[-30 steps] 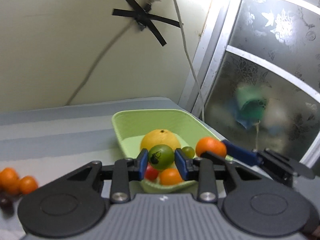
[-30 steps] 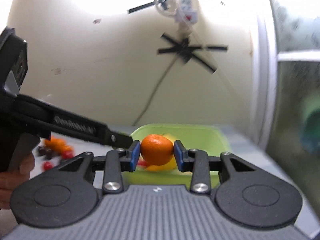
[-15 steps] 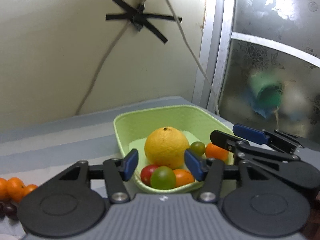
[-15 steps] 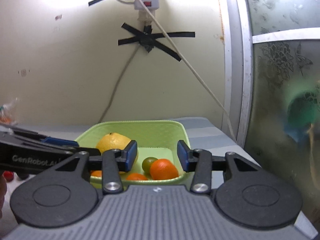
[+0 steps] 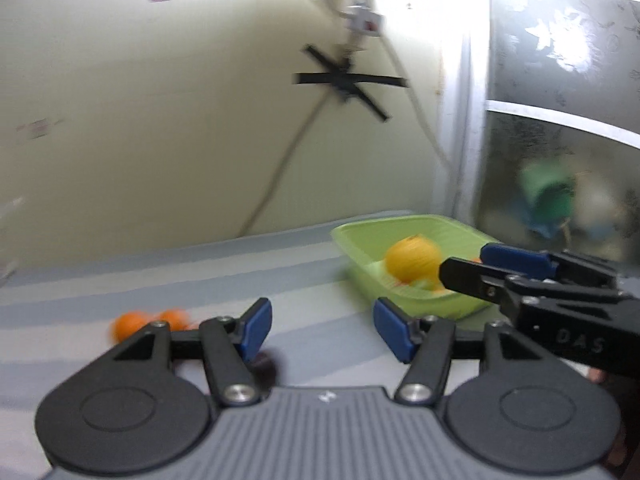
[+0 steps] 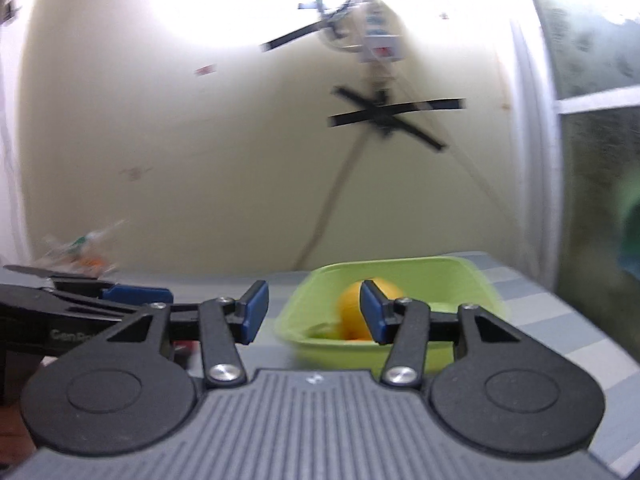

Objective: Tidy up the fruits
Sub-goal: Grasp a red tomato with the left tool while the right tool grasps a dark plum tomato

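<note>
A light green tray (image 5: 362,264) stands on the striped table at the right, with a large yellow orange (image 5: 412,259) and smaller fruit in it. It also shows in the right wrist view (image 6: 472,280) with the yellow orange (image 6: 350,300). My left gripper (image 5: 320,330) is open and empty, above the table left of the tray. Two small tangerines (image 5: 148,322) lie on the table to its left. A dark fruit (image 5: 266,366) lies under its left finger. My right gripper (image 6: 312,312) is open and empty, just before the tray; it shows at the right of the left wrist view (image 5: 472,268).
A grey striped cloth (image 5: 160,280) covers the table. A cream wall with a taped cable (image 5: 344,84) stands behind, and a frosted glass door (image 5: 560,120) at the right. Blurred clutter (image 6: 80,252) lies far left by the wall.
Both grippers have let go of their fruit into the tray, opened wide, and drawn back and left, away from the tray.
</note>
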### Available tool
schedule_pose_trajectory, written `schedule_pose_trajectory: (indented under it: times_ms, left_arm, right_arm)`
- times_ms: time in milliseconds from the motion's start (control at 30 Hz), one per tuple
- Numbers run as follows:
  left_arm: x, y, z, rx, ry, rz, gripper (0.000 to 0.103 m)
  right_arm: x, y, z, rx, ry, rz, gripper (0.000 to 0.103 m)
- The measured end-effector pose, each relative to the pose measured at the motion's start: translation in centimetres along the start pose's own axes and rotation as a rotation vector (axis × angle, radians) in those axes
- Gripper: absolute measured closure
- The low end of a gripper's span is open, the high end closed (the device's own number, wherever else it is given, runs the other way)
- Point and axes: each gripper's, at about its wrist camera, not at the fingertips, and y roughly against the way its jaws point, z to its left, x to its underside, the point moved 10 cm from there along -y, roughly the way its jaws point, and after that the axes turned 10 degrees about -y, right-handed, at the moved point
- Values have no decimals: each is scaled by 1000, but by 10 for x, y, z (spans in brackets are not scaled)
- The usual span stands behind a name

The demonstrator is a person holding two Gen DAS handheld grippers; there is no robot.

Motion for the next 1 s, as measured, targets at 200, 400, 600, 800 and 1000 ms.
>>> schedule_pose_trajectory:
  times_ms: [200,400,600,800,1000]
  left_arm:
    - [52,22,69,-128,85,77,45]
    - [75,27,121,-126,300,118,46]
    - [78,23,124,-49,363,122,46]
    - [63,19,98,10,252,77,49]
    - [49,7,55,54,59,73,55]
  right_arm:
    - [37,-21,67,-109,116,153,49]
    - [66,-47,103,-141,166,277,52]
    - [67,-52,108,-130,176,291,52]
    - [59,-64,94,-124,132,302,52]
    - [43,-76,59,-134,-80,348,64]
